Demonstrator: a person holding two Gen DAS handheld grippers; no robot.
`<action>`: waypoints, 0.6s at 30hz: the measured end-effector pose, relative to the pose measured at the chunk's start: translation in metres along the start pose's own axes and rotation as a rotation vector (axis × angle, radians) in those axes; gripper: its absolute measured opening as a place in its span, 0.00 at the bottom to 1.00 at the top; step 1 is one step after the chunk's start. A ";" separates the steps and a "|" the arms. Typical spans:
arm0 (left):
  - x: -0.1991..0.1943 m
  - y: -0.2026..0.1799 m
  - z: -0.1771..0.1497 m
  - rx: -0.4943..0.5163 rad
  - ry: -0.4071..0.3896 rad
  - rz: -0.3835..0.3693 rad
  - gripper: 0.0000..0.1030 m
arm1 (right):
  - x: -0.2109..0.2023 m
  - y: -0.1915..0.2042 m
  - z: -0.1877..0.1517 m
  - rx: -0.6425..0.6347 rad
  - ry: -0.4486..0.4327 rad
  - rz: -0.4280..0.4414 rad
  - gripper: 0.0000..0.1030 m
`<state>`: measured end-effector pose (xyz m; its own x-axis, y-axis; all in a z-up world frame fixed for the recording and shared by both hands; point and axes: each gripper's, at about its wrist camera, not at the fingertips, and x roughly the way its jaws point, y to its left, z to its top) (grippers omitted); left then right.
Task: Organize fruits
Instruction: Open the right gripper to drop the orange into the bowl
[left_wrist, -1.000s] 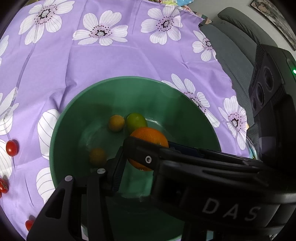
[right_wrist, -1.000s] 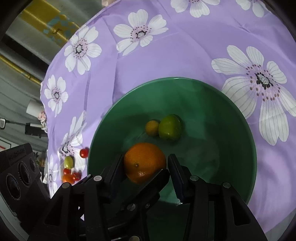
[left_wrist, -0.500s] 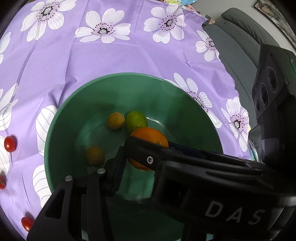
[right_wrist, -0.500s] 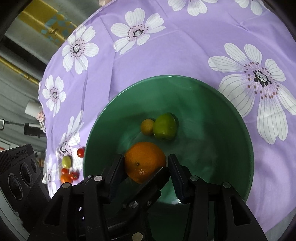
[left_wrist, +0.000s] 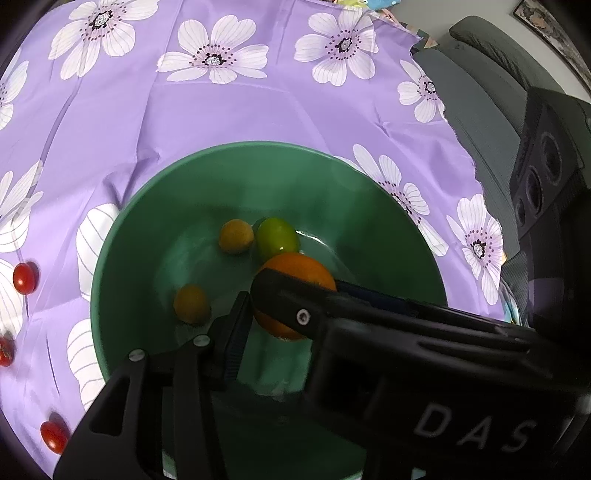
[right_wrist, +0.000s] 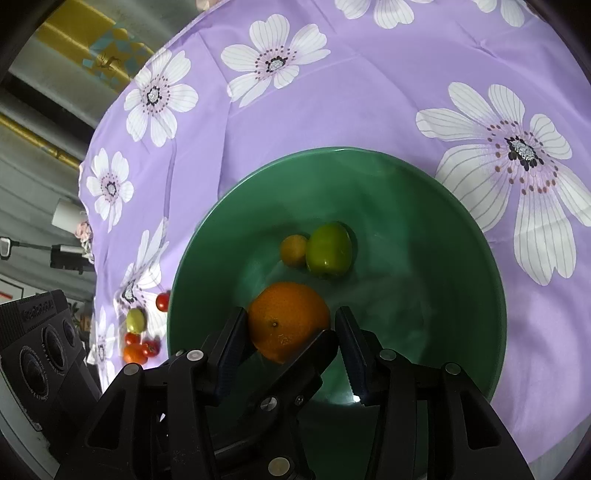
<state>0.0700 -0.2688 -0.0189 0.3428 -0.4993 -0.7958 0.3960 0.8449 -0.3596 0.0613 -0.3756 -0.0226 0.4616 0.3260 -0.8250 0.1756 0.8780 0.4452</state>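
Bowl (right_wrist: 461, 229) fills the frame's lower centre. Within it, low and centred, we see the orange (right_wrist: 288, 317) between the right gripper (right_wrist: 291, 343) jaws: left pad touching, right pad apart, grip unsettled. Left gripper (left_wrist: 247, 314): jaws parted, holding nothing.

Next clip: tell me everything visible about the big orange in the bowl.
The orange is round, bright and dimpled, with a small dark navel facing the right wrist camera. It sits low inside the green bowl, apart from the green fruit. It lies between the right gripper jaws, with a gap at one pad. A finger of the left gripper crosses its front; whether that grips cannot be told.
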 end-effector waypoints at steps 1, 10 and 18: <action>-0.003 -0.001 0.000 0.007 -0.009 0.007 0.45 | -0.001 0.002 -0.001 -0.003 -0.005 -0.009 0.49; -0.043 0.007 -0.008 0.023 -0.113 0.074 0.53 | -0.016 0.010 -0.001 -0.020 -0.071 -0.041 0.56; -0.110 0.048 -0.036 -0.036 -0.286 0.221 0.56 | -0.028 0.026 -0.002 -0.045 -0.142 -0.057 0.59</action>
<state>0.0209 -0.1663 0.0340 0.6436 -0.3328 -0.6892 0.2568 0.9422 -0.2152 0.0508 -0.3613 0.0117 0.5712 0.2253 -0.7893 0.1675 0.9094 0.3808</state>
